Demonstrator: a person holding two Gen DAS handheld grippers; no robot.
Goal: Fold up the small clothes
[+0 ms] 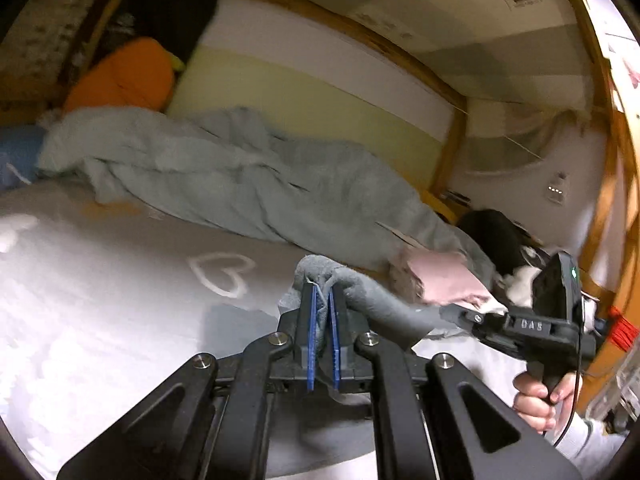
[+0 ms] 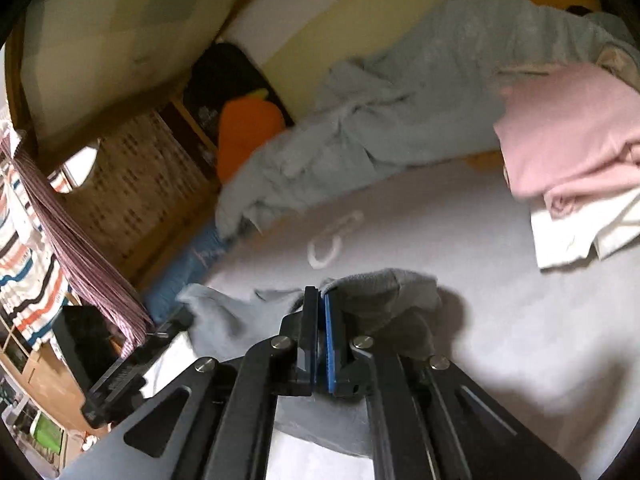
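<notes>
Both grippers clamped on one small grey garment over the bed; no folds visible yet.

L to R, left wrist view: grey sheet w/ white heart print lies bare and wide on the near left, plenty of free room there; rumpled pale blue blanket runs along the far edge by the wall, orange cushion behind it; left gripper pinched tight on the grey garment, cloth bunched over its tips; garment stretches right to the right gripper, hand on its handle near the bed's right edge; right wrist view: right gripper's blue pads closed on the same cloth; pink top on white folded cloth sits far right, well apart, bare sheet between.
</notes>
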